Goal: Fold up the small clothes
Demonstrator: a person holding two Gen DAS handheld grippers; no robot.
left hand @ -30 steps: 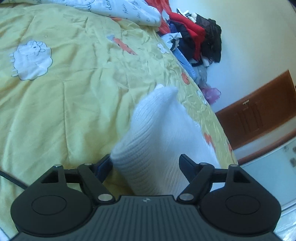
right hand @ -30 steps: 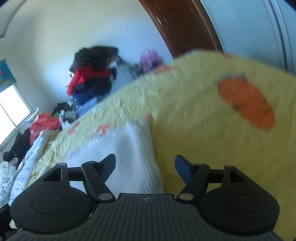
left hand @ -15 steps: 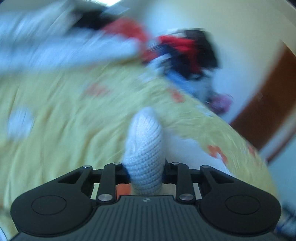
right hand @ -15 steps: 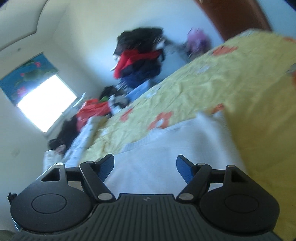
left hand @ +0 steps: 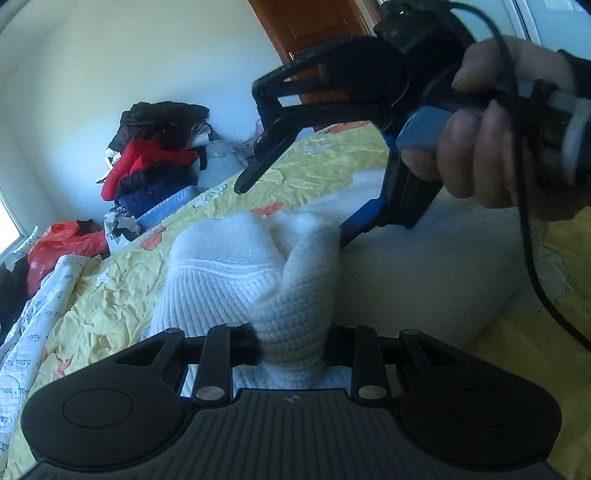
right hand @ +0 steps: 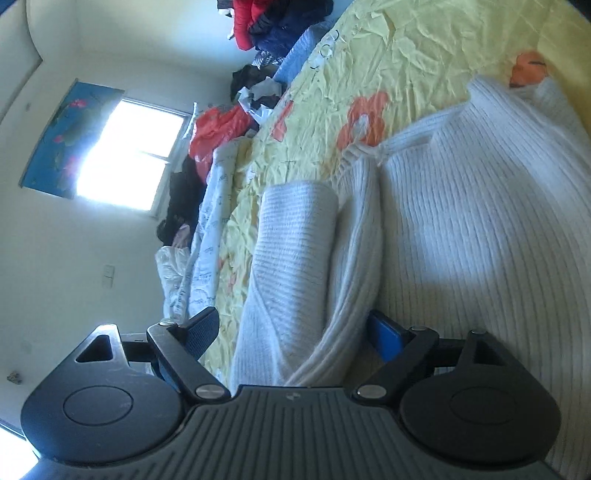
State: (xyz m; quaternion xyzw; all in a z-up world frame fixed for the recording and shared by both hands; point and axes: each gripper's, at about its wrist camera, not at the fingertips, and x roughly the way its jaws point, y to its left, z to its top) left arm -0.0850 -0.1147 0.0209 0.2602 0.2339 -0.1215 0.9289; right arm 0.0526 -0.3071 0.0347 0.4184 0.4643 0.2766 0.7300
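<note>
clamping the white sweater (left hand: 295, 295) now, left tongs (left hand: 291, 345), formerly apart; right tongs (right hand: 295, 336) opening.

Place: home bedroom
Bed: yellow bedspread (right hand: 424, 48) printed with orange flowers, crinkled, filling most of both views
Bedding: white printed quilt (right hand: 210, 221) bunched along the bed's far edge
Clothes: heap of red, black and blue garments (left hand: 155, 155) piled against the wall
Window: bright window (right hand: 125, 158) under a blue patterned blind (right hand: 70, 125)
Door: brown wooden door (left hand: 314, 26)
Walls: plain pale walls
</note>
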